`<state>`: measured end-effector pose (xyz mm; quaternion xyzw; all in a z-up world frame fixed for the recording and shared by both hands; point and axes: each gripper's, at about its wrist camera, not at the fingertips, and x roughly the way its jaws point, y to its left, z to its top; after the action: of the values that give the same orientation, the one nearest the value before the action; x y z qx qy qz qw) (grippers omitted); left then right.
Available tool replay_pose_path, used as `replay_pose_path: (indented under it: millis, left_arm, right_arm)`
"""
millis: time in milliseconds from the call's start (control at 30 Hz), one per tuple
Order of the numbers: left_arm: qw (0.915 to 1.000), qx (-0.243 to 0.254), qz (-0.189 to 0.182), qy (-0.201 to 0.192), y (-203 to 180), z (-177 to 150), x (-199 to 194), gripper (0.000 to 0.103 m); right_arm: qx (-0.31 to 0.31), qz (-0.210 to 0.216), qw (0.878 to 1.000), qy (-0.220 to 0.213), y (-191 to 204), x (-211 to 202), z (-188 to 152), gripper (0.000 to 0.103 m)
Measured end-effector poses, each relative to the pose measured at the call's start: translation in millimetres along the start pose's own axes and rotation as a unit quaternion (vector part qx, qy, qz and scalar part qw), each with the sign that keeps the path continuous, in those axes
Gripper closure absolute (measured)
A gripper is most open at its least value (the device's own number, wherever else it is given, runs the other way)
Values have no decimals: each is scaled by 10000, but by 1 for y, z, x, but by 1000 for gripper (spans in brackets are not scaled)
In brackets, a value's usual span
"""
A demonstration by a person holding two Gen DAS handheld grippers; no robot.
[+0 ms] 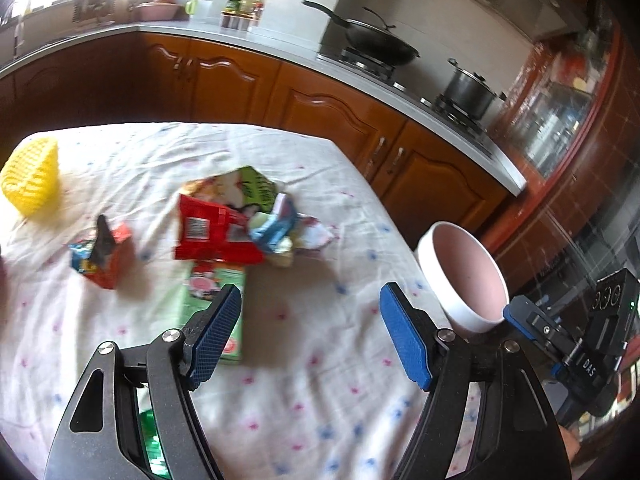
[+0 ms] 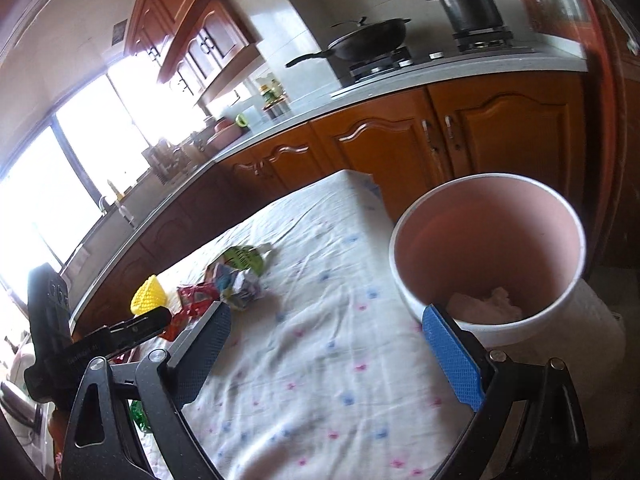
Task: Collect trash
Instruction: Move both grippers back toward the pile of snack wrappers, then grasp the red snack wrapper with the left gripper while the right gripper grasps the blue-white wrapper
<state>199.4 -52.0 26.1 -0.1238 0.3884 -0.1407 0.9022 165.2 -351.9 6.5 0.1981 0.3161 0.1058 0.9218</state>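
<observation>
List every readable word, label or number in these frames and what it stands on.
"DAS": on the black body of the right gripper, seen from the left wrist.
Print on the red wrapper, green carton and small box: too blurred to read.
Lettering on the left gripper body: illegible.

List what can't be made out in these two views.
- Bin contents: right view, near wall and right gripper hide all but something white.
- Wrapper print: left view, motion blur.
- Green carton: left view, partly behind left gripper finger.
- Bottles on counter: too small.
</observation>
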Motion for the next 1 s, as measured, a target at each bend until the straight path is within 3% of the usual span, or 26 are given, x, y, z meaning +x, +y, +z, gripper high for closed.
replay_pose_path:
  millis: [533, 1000]
  left_arm:
    - [9992, -235, 310, -50, 55, 14, -13, 30]
    - [9984, -297, 365, 327, 79, 40, 22, 30]
  right_arm:
    - [-382, 325, 9986, 192, 48, 28, 2, 6]
    - [-517, 720, 9941, 616, 79, 86, 9, 7]
